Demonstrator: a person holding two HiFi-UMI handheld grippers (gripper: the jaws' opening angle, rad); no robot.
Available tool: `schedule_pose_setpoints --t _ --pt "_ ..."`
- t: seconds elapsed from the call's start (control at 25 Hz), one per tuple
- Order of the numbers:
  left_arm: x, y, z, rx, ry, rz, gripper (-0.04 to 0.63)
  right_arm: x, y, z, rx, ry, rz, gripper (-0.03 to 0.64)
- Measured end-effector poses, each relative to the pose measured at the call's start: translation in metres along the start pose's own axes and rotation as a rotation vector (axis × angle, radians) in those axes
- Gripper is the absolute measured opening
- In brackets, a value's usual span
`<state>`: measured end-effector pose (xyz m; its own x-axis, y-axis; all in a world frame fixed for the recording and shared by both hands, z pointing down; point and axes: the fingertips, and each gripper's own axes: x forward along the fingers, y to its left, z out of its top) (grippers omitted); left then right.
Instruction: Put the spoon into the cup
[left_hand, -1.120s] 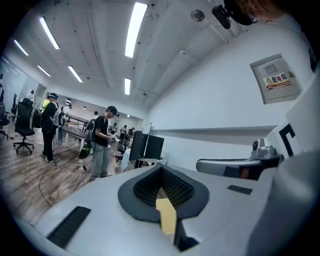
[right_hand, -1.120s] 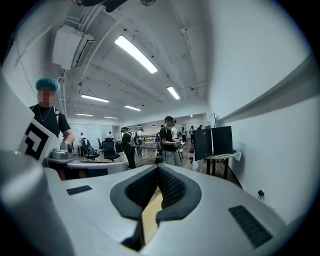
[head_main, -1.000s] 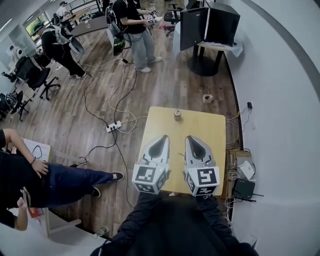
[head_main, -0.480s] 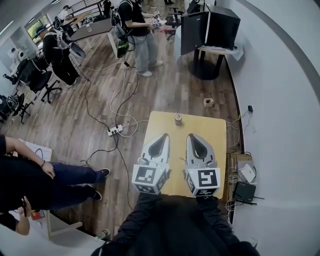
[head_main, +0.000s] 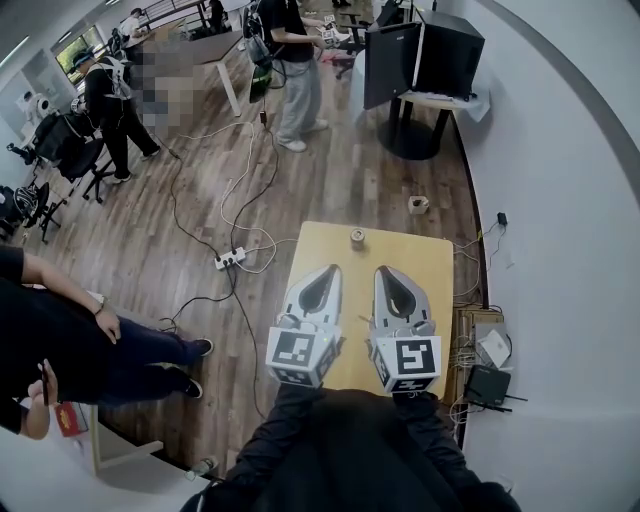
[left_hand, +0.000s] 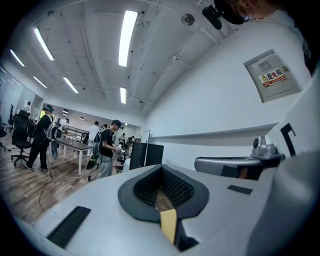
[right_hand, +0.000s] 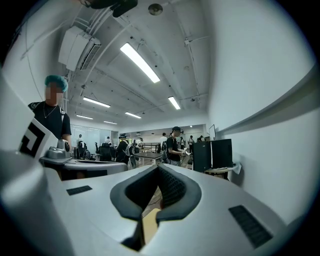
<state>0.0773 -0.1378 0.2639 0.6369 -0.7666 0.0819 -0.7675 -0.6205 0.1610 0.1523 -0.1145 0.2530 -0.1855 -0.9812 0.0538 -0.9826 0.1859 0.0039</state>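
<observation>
Our left gripper (head_main: 325, 272) and right gripper (head_main: 388, 272) hang over the bench (head_main: 440, 270), fingers clenched and empty; the cup (head_main: 357, 237) stands well apart beyond them, near the far edge.

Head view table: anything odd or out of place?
No spill or damage. Only a cup stands on the table, near its far edge; no spoon shows anywhere, though the cup is too small to see into. Both the left gripper and right gripper are shut, empty.

The cup (head_main: 356, 236) at the table's (head_main: 425, 265) far edge is too small to show what it holds.
</observation>
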Motion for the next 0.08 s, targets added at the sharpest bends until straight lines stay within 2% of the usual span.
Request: schedule_pose_setpoints --t 0.08 --pt "0.0016 -0.0004 0.0 0.005 0.002 -0.002 0.032 0.0012 -0.0004 -0.0002 -0.003 -0.001 0.002 0.021"
